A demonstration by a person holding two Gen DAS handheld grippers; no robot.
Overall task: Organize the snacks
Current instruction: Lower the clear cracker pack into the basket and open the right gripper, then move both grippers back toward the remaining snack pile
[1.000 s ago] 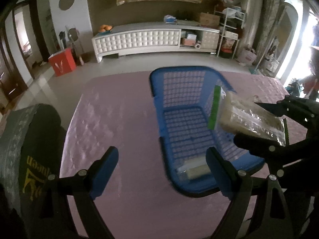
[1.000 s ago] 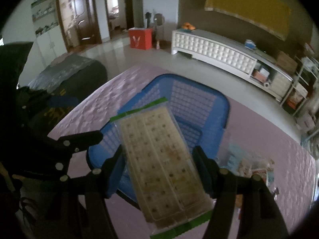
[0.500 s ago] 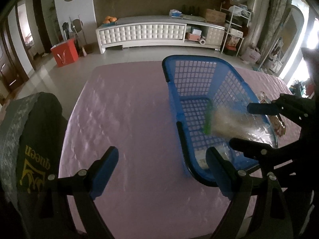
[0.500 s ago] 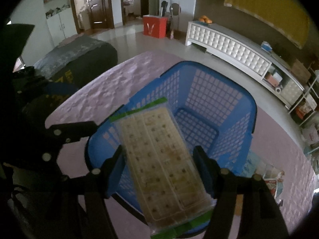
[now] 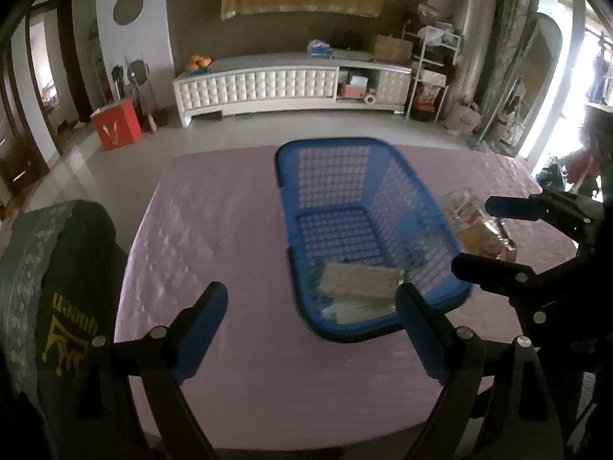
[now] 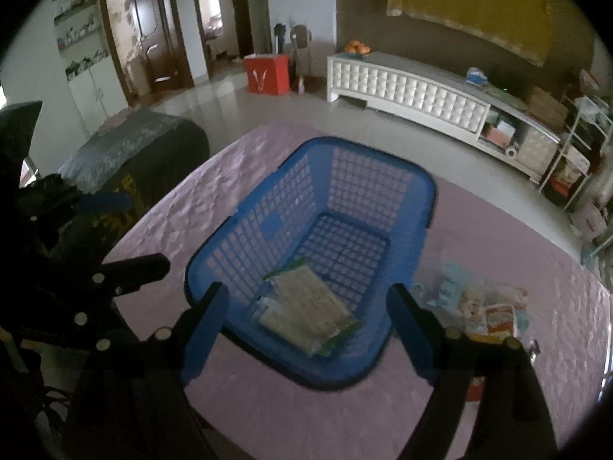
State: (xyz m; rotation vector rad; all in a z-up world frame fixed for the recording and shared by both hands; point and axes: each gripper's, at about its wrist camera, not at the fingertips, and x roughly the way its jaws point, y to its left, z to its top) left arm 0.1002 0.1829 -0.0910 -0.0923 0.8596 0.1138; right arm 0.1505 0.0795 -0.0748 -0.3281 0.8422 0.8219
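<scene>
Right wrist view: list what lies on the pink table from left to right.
Dark cloth with yellow print → blue basket holding the cracker pack → loose snack packets.

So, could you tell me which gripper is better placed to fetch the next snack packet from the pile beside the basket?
Right. The right gripper is open and empty, and the snack pile lies on its side of the blue basket.

Yellow lettering reading "queen", set sideways beside a yellow crown emblem, stands on the dark cloth (image 5: 65,318) draped at the left. A white V-like mark shows on the red box (image 5: 116,124) on the floor. Snack packet print stays illegible.
</scene>
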